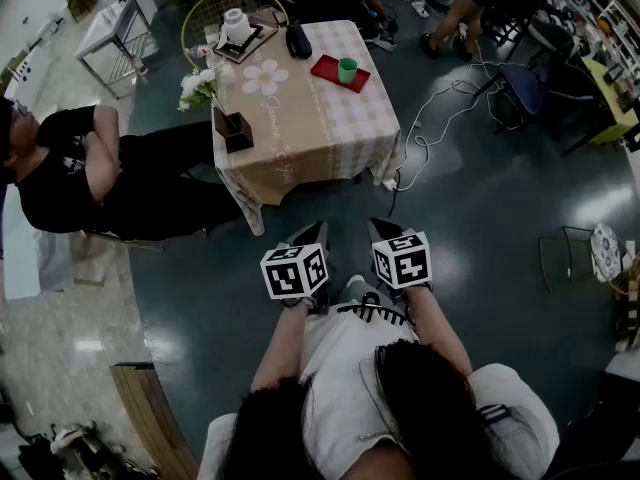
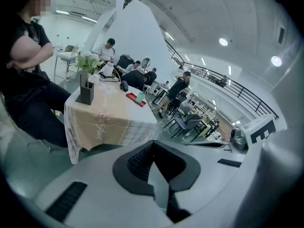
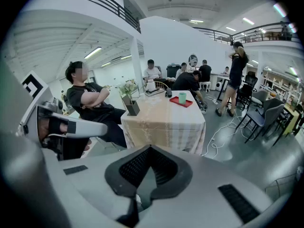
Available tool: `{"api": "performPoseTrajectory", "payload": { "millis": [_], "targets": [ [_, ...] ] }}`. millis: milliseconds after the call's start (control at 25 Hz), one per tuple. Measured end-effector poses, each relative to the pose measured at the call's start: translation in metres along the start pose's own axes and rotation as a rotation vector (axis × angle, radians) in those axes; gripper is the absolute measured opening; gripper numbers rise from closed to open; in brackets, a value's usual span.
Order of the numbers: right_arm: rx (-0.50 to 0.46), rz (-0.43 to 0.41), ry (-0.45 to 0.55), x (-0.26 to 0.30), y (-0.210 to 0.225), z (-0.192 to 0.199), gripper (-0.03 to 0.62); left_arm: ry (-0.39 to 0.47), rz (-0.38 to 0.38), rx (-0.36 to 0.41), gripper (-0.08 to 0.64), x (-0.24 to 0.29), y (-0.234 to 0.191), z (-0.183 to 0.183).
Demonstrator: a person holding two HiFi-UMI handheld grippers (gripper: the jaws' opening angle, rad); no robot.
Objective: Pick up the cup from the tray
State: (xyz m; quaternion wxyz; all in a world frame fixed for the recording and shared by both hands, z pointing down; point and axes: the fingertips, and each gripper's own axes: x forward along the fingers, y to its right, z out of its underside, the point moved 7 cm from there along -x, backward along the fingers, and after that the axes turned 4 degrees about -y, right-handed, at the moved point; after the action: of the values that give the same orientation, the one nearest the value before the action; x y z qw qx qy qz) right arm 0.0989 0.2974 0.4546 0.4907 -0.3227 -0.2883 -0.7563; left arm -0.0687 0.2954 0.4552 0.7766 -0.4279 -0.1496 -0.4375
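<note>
While I stand well back from the table (image 1: 300,138), I carry both grippers low in front of the body, side by side and tipped toward the floor. I judge this a carrying pose, since nothing is within reach.

The left gripper (image 2: 153,145) has its jaws closed together with nothing between them. The right gripper (image 3: 150,148) is the same: jaws pressed together, empty.

The cup (image 1: 347,70) is green and stands upright on a red tray (image 1: 328,68) at the far right part of the tabletop, close to the right edge. It is the only thing on the tray, so it looks easy to reach from that side.

A bunch of white flowers (image 1: 200,85) in a dark holder stands at the table's near left corner, well apart from the tray. A seated person (image 1: 70,163) with folded arms sits beside the table's left side.

A white cable (image 1: 430,133) lies on the floor to the right of the table. I would step over it with care when approaching. The pickup has not begun, and one gripper must open before it can close around the cup.
</note>
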Motion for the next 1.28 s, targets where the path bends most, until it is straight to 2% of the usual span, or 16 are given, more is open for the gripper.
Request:
{"api": "performPoseTrajectory", "payload": {
  "millis": [160,360,520,680,720,800,840,1000,1280],
  "targets": [
    [-0.014,0.005,-0.007,0.002,0.004,0.0,0.009,0.013,-0.015,0.011,0.008,0.003,0.002,-0.005],
    [-0.034,-0.015,-0.017,0.001,0.009,0.001,0.009,0.008,-0.04,-0.017,0.008,0.007,0.001,-0.002],
    [0.008,-0.051,0.031,0.002,0.019,-0.006,0.011,0.013,-0.058,-0.014,0.008,0.011,0.005,-0.005],
    [-0.038,-0.039,0.112,-0.004,0.035,-0.013,0.016,0.018,-0.071,-0.013,0.008,0.019,0.016,-0.006],
    [-0.044,-0.05,0.135,-0.007,0.039,-0.016,0.038,0.021,-0.076,-0.015,0.008,0.022,0.019,-0.007],
    [-0.044,-0.094,0.167,-0.009,0.048,-0.022,0.223,0.028,-0.084,-0.016,0.008,0.028,0.025,-0.009],
    [-0.045,-0.112,0.18,-0.009,0.053,-0.025,0.272,0.029,-0.083,-0.013,0.008,0.031,0.028,-0.01],
    [-0.09,-0.13,0.194,-0.012,0.071,-0.029,0.292,0.026,-0.073,-0.007,0.008,0.042,0.041,-0.008],
    [-0.098,-0.149,0.179,-0.004,0.097,-0.031,0.311,0.049,-0.115,-0.005,0.008,0.056,0.046,-0.016]
  ]
}}
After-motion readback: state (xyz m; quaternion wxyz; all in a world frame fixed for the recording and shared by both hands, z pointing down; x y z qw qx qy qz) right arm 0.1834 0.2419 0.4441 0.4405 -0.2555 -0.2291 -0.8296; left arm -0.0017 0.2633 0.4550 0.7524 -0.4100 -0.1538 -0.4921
